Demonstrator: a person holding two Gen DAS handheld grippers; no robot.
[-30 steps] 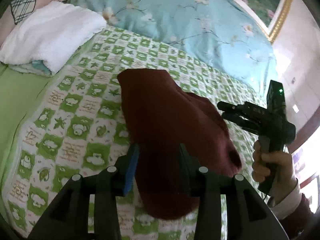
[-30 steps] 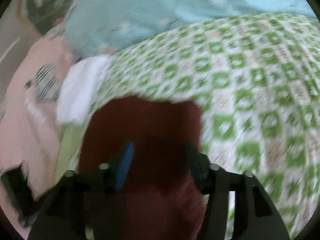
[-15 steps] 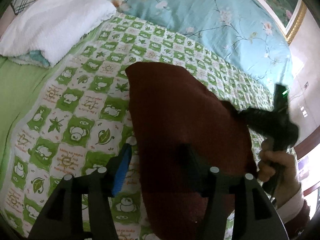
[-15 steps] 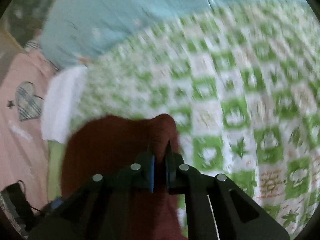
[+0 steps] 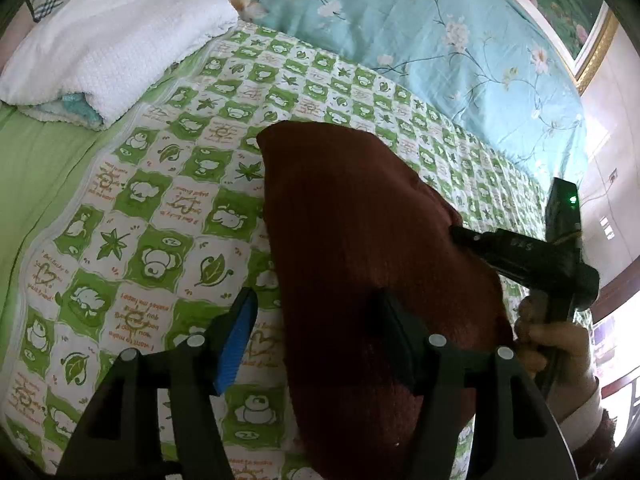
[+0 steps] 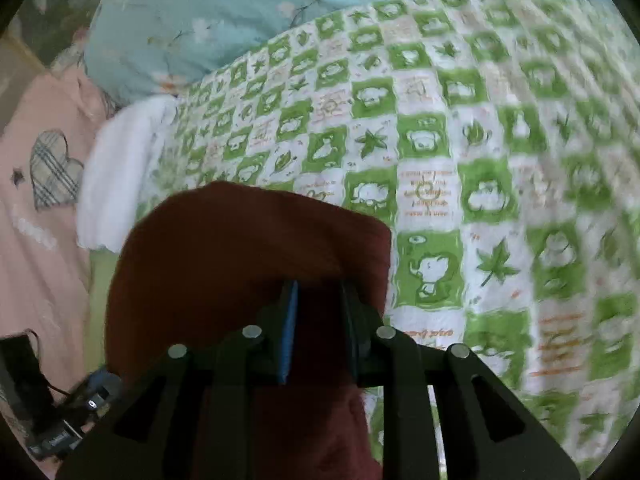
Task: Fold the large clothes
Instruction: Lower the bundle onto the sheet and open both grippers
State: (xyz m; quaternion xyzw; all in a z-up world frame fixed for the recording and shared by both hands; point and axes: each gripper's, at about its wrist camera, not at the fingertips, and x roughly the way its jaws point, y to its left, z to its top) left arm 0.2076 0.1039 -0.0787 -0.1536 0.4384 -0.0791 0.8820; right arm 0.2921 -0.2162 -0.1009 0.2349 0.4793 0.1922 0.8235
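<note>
Maroon knit fills the middle of my left wrist view: the garment lies bunched on the green-and-white checked bedspread, with a folded white towel well apart at the upper left and a pale blue floral quilt beyond. My left hand-held gripper has its jaws wide apart; the blue-padded finger hangs over the bedspread just beside the cloth and the other over the cloth itself, holding nothing. At the garment's far right edge I see the right hand-held gripper with its tip at the cloth.

From the right wrist view, the right hand-held gripper has its jaws drawn close with a fold of the garment between them; I judge it clamped on the cloth, though a narrow gap shows. The bedspread is smeared with motion blur.

My worry is that thick, soft knit pinched by one small fold could slip out if I pull quickly. With the left side unheld, any lift would drag the bundle crooked and undo the folds.
</note>
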